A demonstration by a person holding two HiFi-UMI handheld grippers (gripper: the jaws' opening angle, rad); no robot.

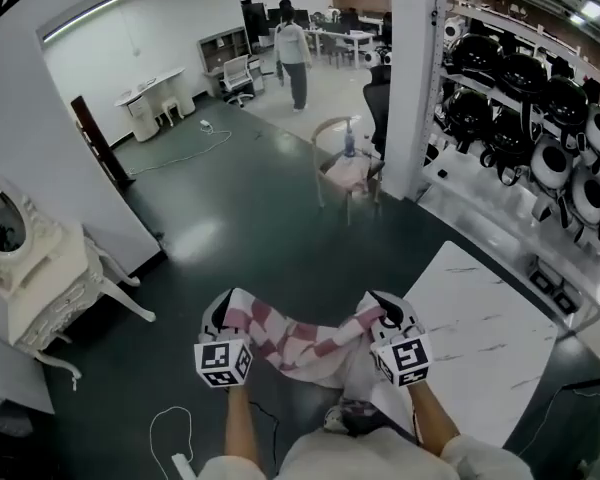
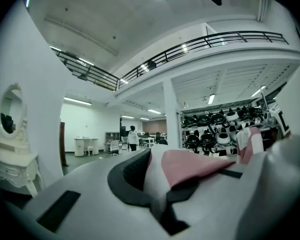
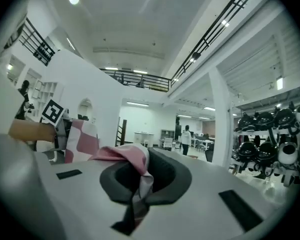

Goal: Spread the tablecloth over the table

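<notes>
Left claw (image 1: 218,313) and right claw (image 1: 385,310) are each clamped shut on an edge of the pink-checked tablecloth (image 1: 300,346). The cloth hangs bunched between them in the air, over the dark floor (image 1: 250,228), beside the white surface (image 1: 485,353).

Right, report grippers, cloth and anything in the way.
Both shut on the tablecloth: left gripper one end, right gripper the other. It sags between them, not yet on the table at right. Chair ahead, well apart.
</notes>
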